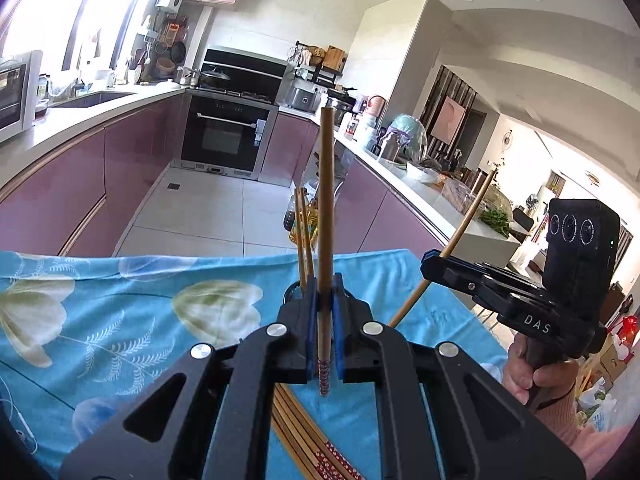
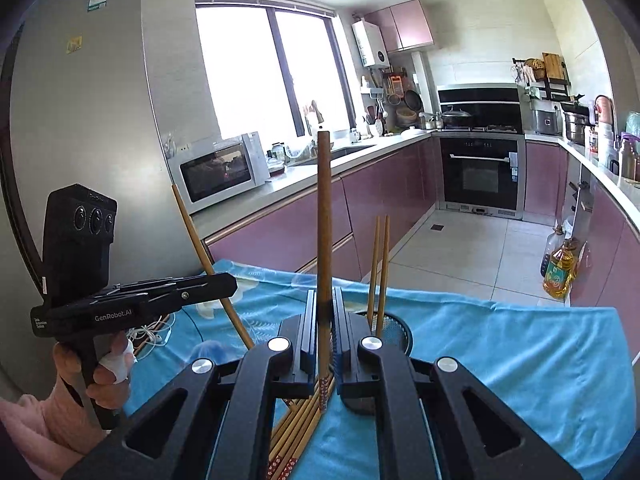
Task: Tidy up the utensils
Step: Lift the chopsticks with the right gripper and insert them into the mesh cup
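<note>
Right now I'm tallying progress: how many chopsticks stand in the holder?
2, standing side by side in the black mesh holder on the blue cloth: one left, one right. Others could be hidden behind the tool.

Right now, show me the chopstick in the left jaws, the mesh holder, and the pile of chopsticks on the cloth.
Held chopstick (image 1: 325, 208), left wrist view, mid shaft.
Mesh holder (image 2: 400, 330), right wrist view, back rim.
Chopstick pile (image 2: 298, 420), right wrist view, middle of bundle.
</note>
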{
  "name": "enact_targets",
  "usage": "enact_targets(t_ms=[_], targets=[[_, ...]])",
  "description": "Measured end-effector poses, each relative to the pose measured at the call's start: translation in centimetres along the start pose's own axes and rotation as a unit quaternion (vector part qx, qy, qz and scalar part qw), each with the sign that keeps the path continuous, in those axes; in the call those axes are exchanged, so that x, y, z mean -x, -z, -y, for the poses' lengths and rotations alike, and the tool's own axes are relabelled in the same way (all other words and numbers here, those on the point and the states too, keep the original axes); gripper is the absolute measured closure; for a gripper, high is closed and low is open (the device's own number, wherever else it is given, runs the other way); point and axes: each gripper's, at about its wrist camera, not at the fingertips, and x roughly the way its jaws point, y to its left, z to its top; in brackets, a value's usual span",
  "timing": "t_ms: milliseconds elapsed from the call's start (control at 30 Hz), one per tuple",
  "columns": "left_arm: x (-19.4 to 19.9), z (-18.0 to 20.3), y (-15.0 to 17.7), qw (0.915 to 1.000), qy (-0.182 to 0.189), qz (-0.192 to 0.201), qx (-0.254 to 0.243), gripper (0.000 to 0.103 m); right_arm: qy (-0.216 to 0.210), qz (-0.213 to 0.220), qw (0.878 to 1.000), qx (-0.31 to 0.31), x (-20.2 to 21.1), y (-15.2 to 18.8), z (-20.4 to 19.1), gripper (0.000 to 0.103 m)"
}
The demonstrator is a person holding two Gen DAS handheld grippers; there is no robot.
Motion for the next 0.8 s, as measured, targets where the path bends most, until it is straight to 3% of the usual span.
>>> enact_targets(t_ms=[267, 467, 567, 800], targets=[[-0.8, 1.0, -3.3, 0.9997, -0.006, 0.024, -0.009, 0.095, 0.012, 0.035, 0.999, -0.006, 0.2, -2.5, 1.2, 0.097], [-2.1, 1.6, -4.8, 0.9991, -0.011, 0.035, -0.02, 0.095, 0.025, 0.026, 0.999, -0.009, -1.6, -3.1, 2.2, 0.097], [-3.4, 1.7, -4.8, 0.9992, -0.02, 0.019, -0.028, 0.095, 0.032, 0.007, 0.999, -0.007, -2.9, -2.6, 2.4, 0.097], [-7.9, 1.2, -2.5, 0.9965, -0.029, -0.063, -0.048, 0.095, 0.041, -0.052, 0.998, -0.006, -5.8, -1.1, 2.9, 0.097]])
